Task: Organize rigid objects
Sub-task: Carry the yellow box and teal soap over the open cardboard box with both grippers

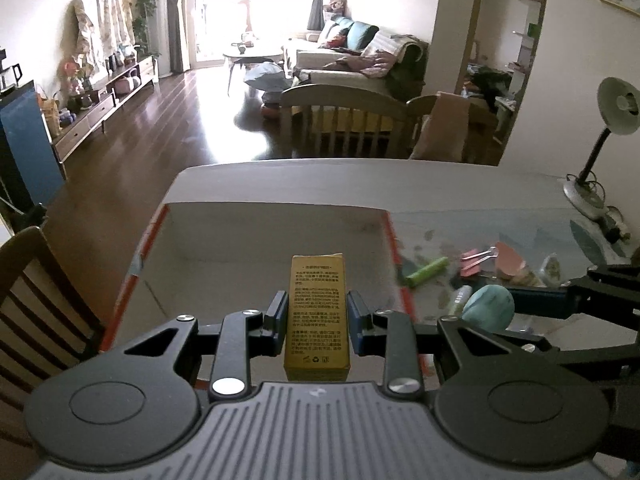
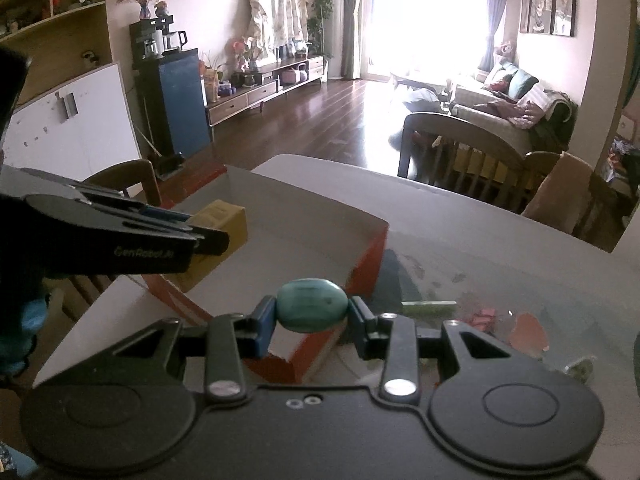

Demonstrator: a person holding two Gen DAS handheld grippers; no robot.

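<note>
Grip, left: our left gripper (image 1: 317, 322) is clamped on the yellow carton (image 1: 317, 316), pads pressing its long sides, and holds it above the open box (image 1: 256, 240).
Grip, right: our right gripper (image 2: 312, 316) is closed tight on the teal oval stone (image 2: 312, 309), held just over the box's red-edged right wall (image 2: 366, 258).
Step in hand: we judge both items are being carried to the box for release.
Doing it well: we would bring each piece fully inside the walls, lower it close to the pale floor, then part the jaws; the carton should go down flat, not on end, and the stone low enough not to roll.
Edges: the red rim is the thing to clear; the stone sits right at it, so we would pass over it rather than brush it.
Open room: the box floor looks bare, with space for both pieces well apart; the two grippers are close side by side, so we would stagger the drops.
Left on table: green tube (image 1: 426, 271), pink clips (image 1: 474, 262) and other small bits lie right of the box, near the lamp (image 1: 600, 152).
</note>
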